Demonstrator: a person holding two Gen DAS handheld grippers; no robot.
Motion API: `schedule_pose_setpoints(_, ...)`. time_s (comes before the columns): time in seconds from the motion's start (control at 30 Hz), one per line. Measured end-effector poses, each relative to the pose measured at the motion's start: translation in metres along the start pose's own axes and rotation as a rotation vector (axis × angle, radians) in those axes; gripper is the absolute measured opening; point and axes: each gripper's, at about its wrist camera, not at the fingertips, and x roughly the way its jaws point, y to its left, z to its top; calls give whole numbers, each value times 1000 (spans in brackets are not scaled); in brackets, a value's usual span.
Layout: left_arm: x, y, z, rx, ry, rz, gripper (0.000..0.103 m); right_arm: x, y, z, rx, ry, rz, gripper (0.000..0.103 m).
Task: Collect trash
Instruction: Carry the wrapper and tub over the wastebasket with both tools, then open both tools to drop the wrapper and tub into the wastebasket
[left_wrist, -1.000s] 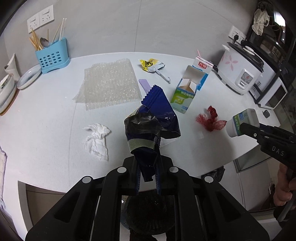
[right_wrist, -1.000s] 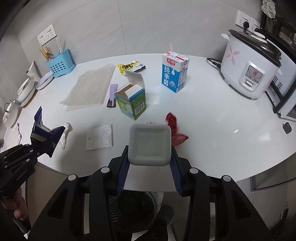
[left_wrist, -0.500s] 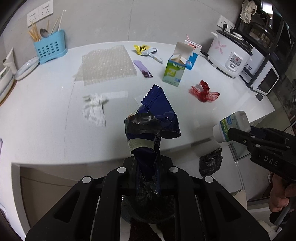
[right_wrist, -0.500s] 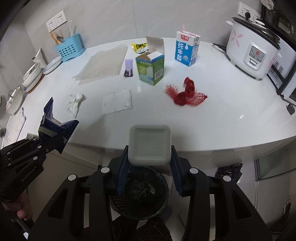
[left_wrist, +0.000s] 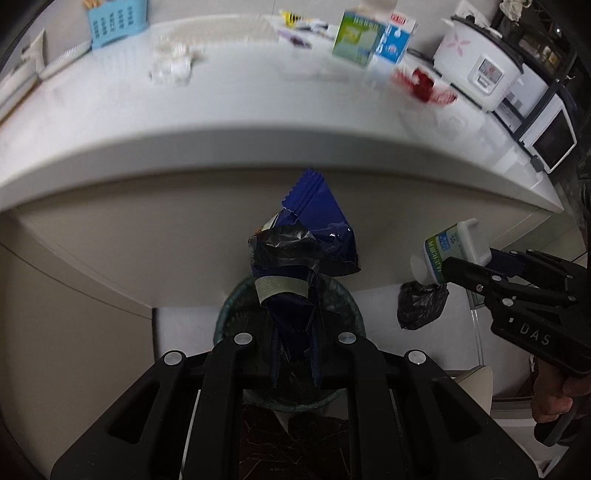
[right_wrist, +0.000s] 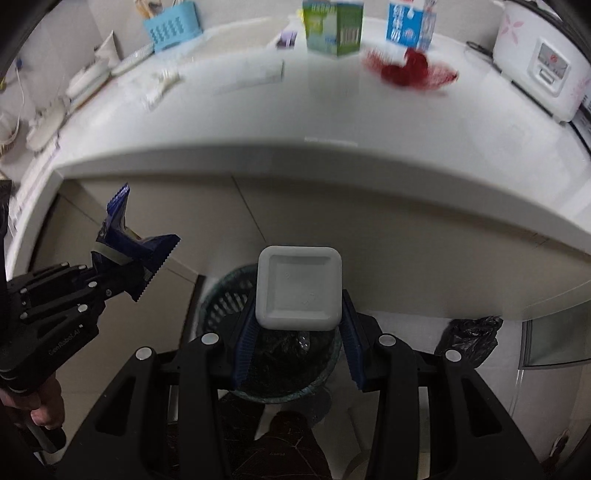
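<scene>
My left gripper (left_wrist: 293, 347) is shut on a crumpled dark blue snack wrapper (left_wrist: 306, 251) and holds it over a round dark mesh trash bin (left_wrist: 236, 314) on the floor below the counter. The wrapper also shows in the right wrist view (right_wrist: 125, 243). My right gripper (right_wrist: 297, 328) is shut on a white square-bottomed bottle (right_wrist: 299, 288), above the same bin (right_wrist: 221, 306). In the left wrist view the bottle (left_wrist: 448, 251) has a green and white label.
The white counter edge (left_wrist: 258, 147) hangs just above and ahead. On it stand a green carton (right_wrist: 332, 29), a blue milk carton (right_wrist: 410, 26), red netting (right_wrist: 410, 70), a crumpled tissue (left_wrist: 171, 68), and a rice cooker (left_wrist: 480, 70). A black bag (right_wrist: 469, 339) lies on the floor at right.
Both grippers have dropped below the counter edge with their loads and now hang over the trash bin. The counter has slid to the top of both views.
</scene>
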Motion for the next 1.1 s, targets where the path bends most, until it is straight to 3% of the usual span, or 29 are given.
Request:
schedule_pose_setpoints(0.37,126,13,-58,10,136,-10,12,127,-8,-52,30,100,27,40)
schedule_pose_setpoints(0.77,217,23,-84,28,223,-16,12,191,-8,-82,42,181,30,39)
schedule_pose_setpoints(0.93,229,27,-89,14,263,-9,25,203,-8,-83,43,197,43,39)
schedule_pose_setpoints(1.1,226,32,-90,9,254,10,55,205,-3,-80,47,197,46,40)
